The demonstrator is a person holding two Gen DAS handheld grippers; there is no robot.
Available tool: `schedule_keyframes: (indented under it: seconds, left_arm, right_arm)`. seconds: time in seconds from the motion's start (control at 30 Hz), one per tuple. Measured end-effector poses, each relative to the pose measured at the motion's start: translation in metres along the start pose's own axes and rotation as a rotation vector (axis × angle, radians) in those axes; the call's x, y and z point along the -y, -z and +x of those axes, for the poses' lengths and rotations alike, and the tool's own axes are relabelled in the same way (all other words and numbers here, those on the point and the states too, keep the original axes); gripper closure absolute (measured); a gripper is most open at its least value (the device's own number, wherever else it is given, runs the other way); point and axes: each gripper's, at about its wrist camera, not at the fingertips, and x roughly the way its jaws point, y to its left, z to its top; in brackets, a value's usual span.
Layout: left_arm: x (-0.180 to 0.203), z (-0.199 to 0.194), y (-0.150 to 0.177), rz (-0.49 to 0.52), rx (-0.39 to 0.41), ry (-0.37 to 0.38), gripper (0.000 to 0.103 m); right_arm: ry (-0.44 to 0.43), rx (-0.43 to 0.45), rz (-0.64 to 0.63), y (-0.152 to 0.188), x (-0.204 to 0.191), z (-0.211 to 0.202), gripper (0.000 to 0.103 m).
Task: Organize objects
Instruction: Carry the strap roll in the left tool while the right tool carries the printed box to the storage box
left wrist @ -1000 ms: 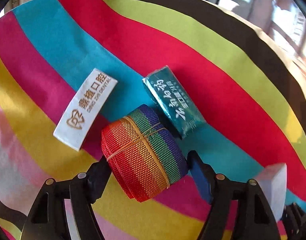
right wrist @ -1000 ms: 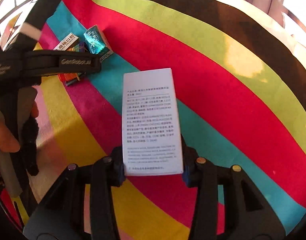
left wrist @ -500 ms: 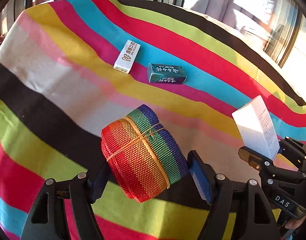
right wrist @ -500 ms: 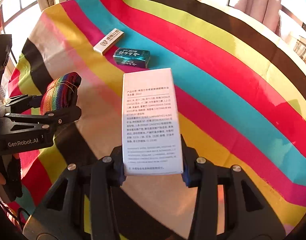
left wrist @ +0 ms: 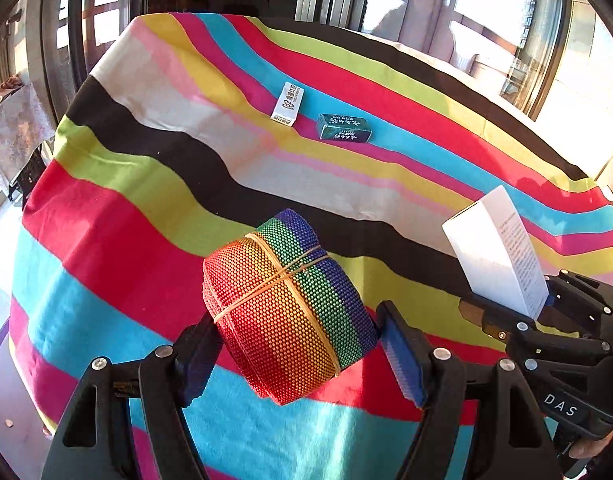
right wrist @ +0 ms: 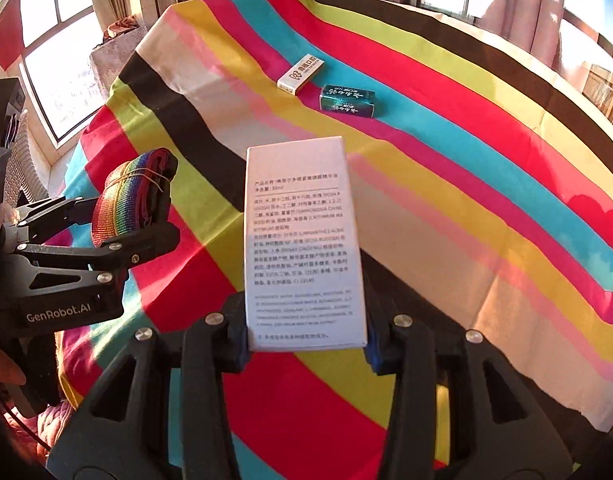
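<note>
Striped cloth (left wrist: 118, 240), 2 claws, 1 rainbow strap roll (left wrist: 286, 312), 3 boxes

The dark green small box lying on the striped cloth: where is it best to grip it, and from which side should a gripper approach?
The dark green box lies flat on the striped cloth, apart from the white flat box. Probably best to come from above and close on its two long sides, near the middle: that span is narrower and both sides look free. Both grippers are full now.

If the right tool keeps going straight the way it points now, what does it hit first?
Probably the bare striped cloth. The white box held in the right tool would touch first, likely short of the green packet; depth is unclear.
</note>
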Motion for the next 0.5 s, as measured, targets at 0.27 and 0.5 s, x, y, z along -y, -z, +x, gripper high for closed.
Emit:
schedule_keyframes:
  seconds: [0.27,0.5]
  left_arm:
    - [-0.02,-0.036,0.031,0.012,0.015,-0.002,0.028]
    - [-0.045,-0.059,0.052,-0.011,0.023,-0.025,0.028]
  right_arm:
    - [-0.008,-0.019,-0.06,0.025,-0.047,-0.018,0.057]
    - [-0.029,-0.015,-0.122,0.036,-0.085,-0.031,0.057]
